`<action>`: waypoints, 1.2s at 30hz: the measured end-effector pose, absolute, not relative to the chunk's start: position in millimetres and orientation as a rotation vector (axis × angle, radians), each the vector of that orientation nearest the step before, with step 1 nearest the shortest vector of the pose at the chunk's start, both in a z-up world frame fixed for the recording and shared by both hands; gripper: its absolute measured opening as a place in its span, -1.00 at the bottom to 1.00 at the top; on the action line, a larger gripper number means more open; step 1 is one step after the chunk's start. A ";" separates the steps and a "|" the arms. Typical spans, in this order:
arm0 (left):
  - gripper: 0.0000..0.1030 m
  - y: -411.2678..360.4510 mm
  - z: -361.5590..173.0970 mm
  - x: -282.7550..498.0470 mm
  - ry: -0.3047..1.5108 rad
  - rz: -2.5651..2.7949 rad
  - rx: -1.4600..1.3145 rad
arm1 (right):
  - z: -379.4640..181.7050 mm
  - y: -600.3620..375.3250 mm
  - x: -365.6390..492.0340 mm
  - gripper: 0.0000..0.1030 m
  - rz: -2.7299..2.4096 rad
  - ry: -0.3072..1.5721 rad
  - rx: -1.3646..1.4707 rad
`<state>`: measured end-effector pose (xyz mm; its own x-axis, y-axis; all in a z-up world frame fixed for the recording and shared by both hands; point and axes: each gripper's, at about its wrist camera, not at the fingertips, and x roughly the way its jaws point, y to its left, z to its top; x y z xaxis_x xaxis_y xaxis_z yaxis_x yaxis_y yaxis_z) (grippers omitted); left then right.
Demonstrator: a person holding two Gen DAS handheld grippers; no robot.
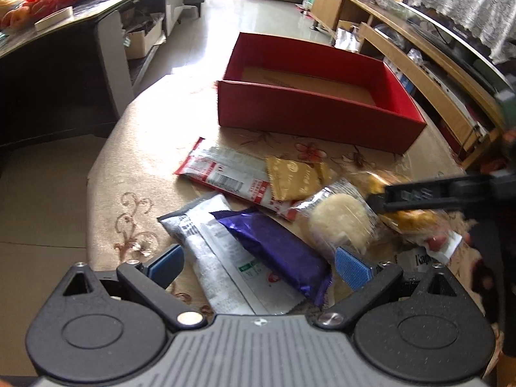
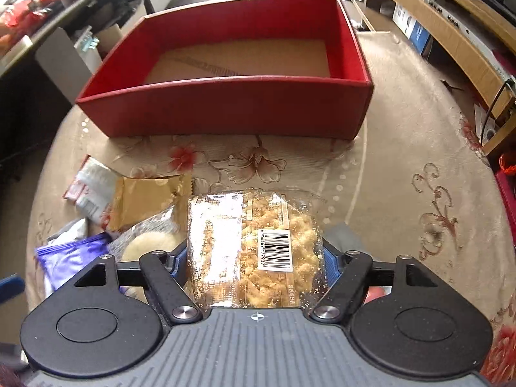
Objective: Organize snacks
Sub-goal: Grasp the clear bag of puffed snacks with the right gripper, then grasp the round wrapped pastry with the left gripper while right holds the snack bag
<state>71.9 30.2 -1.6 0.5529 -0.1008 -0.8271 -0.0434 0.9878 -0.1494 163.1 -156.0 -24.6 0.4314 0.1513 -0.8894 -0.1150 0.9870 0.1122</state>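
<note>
A red box [image 1: 316, 113] [image 2: 225, 109] stands open on the flowered tablecloth [image 2: 403, 148], with only a cardboard floor showing inside. In front of it lie a red-and-white packet [image 1: 219, 171], a gold packet [image 1: 290, 177], a round pale cake in a clear wrapper [image 1: 338, 225], a purple packet [image 1: 277, 251] and a grey-white packet [image 1: 206, 248]. My left gripper [image 1: 258, 259] hangs open over the purple and grey-white packets. My right gripper [image 2: 254, 264] is shut on a clear pack of crumbly yellow cake [image 2: 251, 245], its blue pads against both sides. One right finger [image 1: 419, 193] shows in the left wrist view.
A dark low table [image 1: 80, 22] with red bags and fruit stands to the left across a tiled floor [image 1: 258, 16]. A long wooden cabinet [image 1: 419, 64] runs along the right. The round table's edge [image 1: 96, 167] curves close to the packets.
</note>
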 end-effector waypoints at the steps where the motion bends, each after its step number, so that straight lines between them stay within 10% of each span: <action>1: 0.89 32.1 -0.3 72.3 0.982 -0.031 -0.172 | -20.4 -160.2 159.9 0.54 0.175 1.102 0.050; 36: 0.75 -39.7 -48.2 159.6 1.196 -0.110 -0.262 | 9.3 -214.3 152.8 0.55 0.094 0.985 0.181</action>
